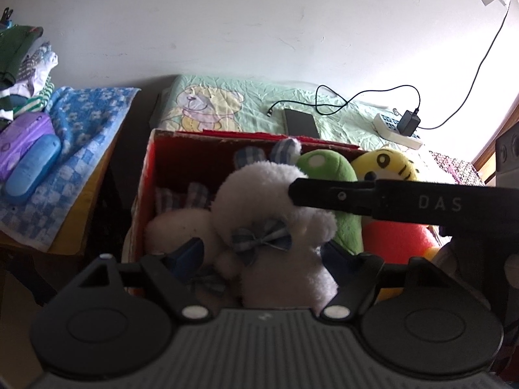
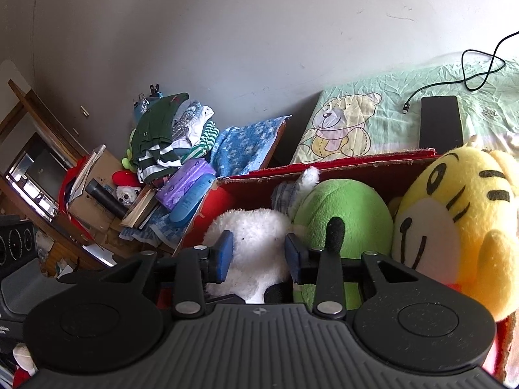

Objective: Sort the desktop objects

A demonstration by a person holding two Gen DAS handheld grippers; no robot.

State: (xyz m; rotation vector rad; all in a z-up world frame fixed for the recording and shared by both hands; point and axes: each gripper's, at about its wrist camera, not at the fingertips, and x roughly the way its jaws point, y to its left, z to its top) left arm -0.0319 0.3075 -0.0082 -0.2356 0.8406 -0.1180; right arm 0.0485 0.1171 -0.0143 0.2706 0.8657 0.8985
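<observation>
Here, my left gripper (image 1: 262,256) spread wide around the fluffy white plush bunny (image 1: 275,201) in the red cardboard box (image 1: 147,175), my right gripper (image 2: 258,253) narrower at its head, bunny's lower body hidden.

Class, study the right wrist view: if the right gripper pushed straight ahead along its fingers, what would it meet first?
Most likely the white plush toy, which already sits between the right gripper's open blue pads. The green plush lies just to its right; exact depth is unclear.
</observation>
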